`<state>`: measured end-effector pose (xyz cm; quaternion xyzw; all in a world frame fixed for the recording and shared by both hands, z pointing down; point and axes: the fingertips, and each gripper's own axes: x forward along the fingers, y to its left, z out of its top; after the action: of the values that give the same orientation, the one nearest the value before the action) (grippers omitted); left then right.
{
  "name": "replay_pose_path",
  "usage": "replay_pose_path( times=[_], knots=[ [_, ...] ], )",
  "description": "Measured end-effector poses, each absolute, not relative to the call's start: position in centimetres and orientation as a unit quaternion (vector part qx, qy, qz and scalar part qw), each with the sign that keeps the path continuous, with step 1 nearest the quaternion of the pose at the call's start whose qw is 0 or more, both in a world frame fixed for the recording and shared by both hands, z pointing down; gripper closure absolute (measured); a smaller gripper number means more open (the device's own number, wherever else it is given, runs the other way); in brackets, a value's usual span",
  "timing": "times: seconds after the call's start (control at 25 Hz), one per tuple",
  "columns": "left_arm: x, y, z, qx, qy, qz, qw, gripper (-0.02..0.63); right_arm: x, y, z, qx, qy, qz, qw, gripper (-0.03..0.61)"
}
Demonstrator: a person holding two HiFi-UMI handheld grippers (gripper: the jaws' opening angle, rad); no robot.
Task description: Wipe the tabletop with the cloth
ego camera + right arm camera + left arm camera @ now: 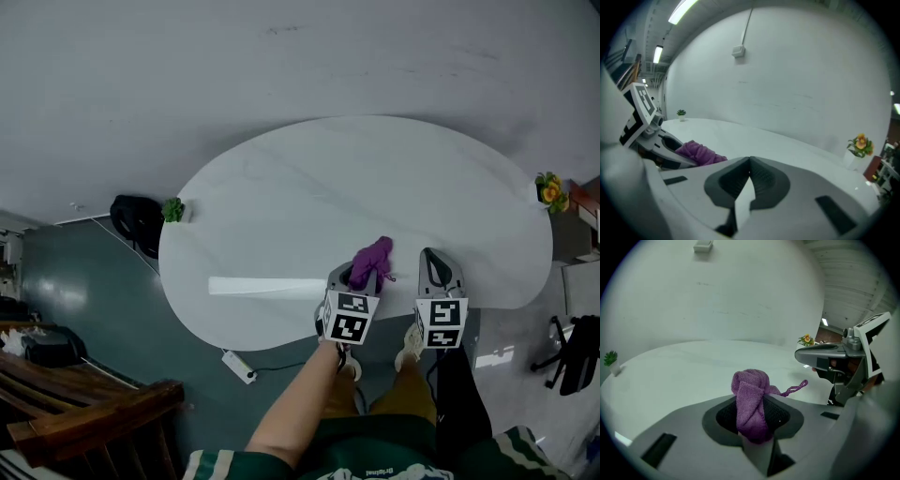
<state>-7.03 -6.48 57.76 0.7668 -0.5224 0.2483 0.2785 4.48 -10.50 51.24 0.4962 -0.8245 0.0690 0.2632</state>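
**Head view: cloth is clamped, the wiping shows no result yet**

The left tool (359,279) is closed on one purple cloth (373,256), which is bunched into a ball and sticks out in front of the jaws. It is at the near edge of the white oval table (375,169); I cannot tell if the cloth touches the surface. The right tool (434,259) is just beside it, its jaws together with nothing between them.

In my judgement the task is at an early point. The cloth is taken, but the table shows no wet track and no visible dirt, so what is already wiped cannot be read. Nearly the whole surface seems left to do.

The count: one table, one cloth, two tools. Two small pots stand on the table, a green plant (172,209) at the left rim and a flower pot (549,191) at the right rim.
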Motion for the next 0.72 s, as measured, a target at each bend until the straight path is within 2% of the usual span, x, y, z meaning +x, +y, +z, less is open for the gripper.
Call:
replay_pose_path(
  times=[0.72],
  knots=[
    [-35.2, 3.9, 57.1, 0.655, -0.654, 0.239, 0.295, 0.494, -24.7, -2.9, 49.8, 0.343, -0.911, 0.069, 0.22, 0.575]
  ],
)
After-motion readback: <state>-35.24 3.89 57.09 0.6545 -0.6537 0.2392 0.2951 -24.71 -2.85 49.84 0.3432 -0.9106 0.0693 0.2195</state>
